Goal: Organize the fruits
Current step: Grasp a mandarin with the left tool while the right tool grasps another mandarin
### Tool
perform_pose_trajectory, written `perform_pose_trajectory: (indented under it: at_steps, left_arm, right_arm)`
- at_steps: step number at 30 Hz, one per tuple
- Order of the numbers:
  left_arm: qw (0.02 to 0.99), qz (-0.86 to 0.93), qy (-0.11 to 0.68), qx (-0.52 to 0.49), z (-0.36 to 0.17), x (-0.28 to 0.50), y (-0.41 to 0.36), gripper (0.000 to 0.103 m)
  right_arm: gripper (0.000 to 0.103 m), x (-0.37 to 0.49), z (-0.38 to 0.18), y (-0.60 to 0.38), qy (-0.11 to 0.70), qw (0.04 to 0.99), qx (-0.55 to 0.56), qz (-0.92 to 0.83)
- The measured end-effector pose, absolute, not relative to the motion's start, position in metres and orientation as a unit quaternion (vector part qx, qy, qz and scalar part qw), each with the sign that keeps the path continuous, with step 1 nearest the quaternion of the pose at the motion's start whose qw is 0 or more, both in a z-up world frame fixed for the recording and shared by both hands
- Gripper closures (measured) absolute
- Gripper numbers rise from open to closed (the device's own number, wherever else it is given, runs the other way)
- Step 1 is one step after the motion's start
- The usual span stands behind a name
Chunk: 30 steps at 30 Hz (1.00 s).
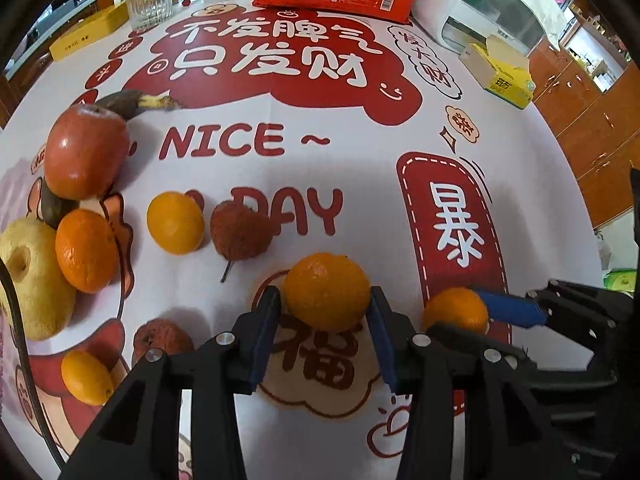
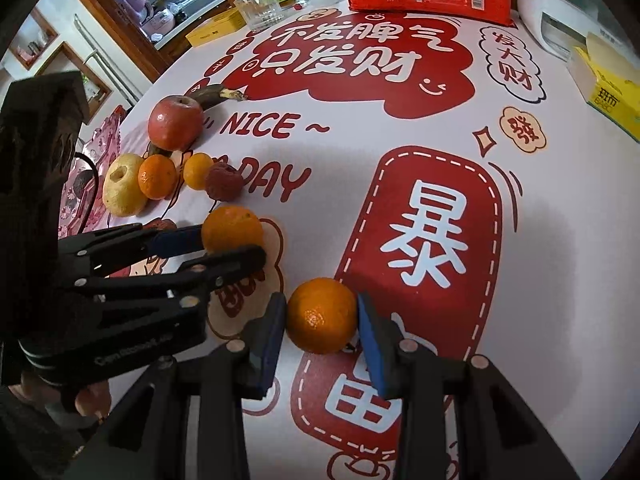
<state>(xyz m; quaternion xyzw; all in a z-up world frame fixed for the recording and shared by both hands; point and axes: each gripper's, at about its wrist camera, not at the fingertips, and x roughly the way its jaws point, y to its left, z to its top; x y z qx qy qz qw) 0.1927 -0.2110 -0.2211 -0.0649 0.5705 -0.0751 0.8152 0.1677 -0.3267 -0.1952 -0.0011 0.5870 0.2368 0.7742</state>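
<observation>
The printed tablecloth [image 1: 328,168] fills the scene, and the fruit is spread over its near left part. Largest in the cluster, a red apple [image 1: 84,152] is seen beside a dark banana [image 1: 136,101], with a yellow pear [image 1: 28,276] below them; all three look firm, heavy enough to need a broad grip across the middle, and the banana's blackened skin suggests a soft, easily bruised body. Beside the pear a tangerine [image 1: 86,250] is tucked, then a paler citrus [image 1: 175,228] and a rough red lychee-like fruit [image 1: 240,230] with a thin stem, probably brittle-shelled.

Now the action: two mandarins are being handled near the front edge. The left mandarin [image 1: 327,291] sits on the cloth between the blue pads of the left gripper [image 1: 326,312]; the pads are seen touching both flanks, so it is judged lightly gripped rather than squeezed hard. The right mandarin [image 2: 322,315] is framed by the right gripper [image 2: 322,336], pads against its sides, clasped at the equator.

Both are judged light, round, springy and thin-skinned: too much pressure would dent them, and a glossy peel could slip. The widest band is the place to be held, stem end kept clear.
</observation>
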Motion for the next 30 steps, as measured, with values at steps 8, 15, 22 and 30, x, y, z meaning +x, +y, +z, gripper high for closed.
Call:
perform_pose_trajectory:
  at_steps: [8, 15, 22, 30]
  left_arm:
    - [0.818, -0.067, 0.568, -0.061, -0.222, 0.198, -0.21, 0.053]
    - [0.818, -0.062, 0.565, -0.085, -0.222, 0.203, -0.202, 0.042]
    - [0.816, -0.091, 0.563, -0.093, -0.221, 0.2, -0.206, 0.064]
    - [0.814, -0.089, 0.573, -0.042, -0.203, 0.177, -0.206, 0.065]
  right_arm:
    - [0.067, 0.159, -0.19, -0.328, 0.585, 0.779, 0.001, 0.225]
    - [0.067, 0.155, -0.193, -0.337, 0.59, 0.781, 0.02, 0.205]
    - [0.067, 0.153, -0.194, -0.342, 0.592, 0.781, 0.031, 0.196]
    - [0.067, 0.145, -0.184, -0.339, 0.584, 0.787, 0.035, 0.194]
